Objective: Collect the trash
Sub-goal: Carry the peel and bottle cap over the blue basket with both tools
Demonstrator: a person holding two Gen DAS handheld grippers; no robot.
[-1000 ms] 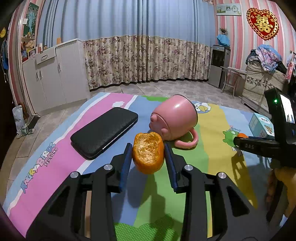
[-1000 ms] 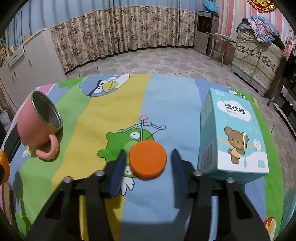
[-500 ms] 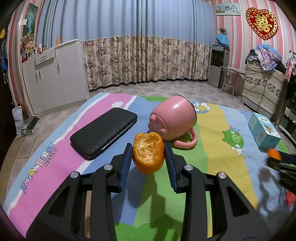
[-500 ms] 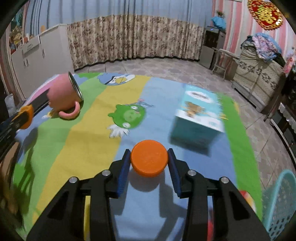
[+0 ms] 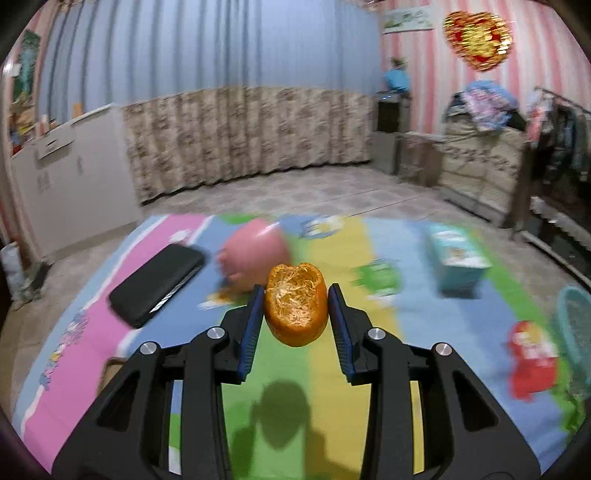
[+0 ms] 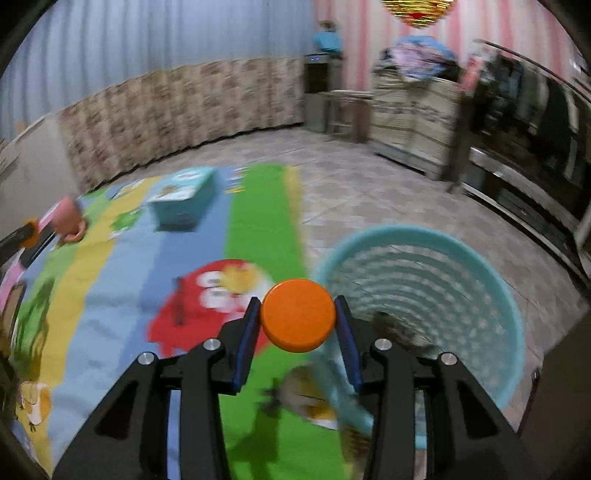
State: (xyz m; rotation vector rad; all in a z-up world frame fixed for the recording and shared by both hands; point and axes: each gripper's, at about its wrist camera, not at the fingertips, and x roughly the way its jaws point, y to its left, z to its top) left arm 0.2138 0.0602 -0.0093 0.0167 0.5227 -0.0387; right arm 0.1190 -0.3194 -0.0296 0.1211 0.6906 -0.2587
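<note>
The left gripper [image 5: 296,309] pinches a hollowed orange peel half [image 5: 295,309] above the colourful cartoon mat [image 5: 332,406]. The right gripper [image 6: 297,315] clamps a round orange plastic cap [image 6: 297,315] beside the teal mesh basket [image 6: 509,314]. Beyond lie a pink mug [image 5: 255,254], black case [image 5: 157,282] and teal box [image 5: 458,258].

Home living room: tiled floor [image 5: 295,192], cartoon play mat [image 5: 406,325], floral curtains [image 5: 240,136] at 12 o'clock, white cabinet [image 5: 66,184] at 10, clothes pile [image 5: 487,103] at 2, red heart wall ornament [image 5: 478,35].

Motion blur is smearing every printed surface: the lettering on the mat [image 5: 77,328] and the teal box [image 5: 458,254] is staying unreadable.
</note>
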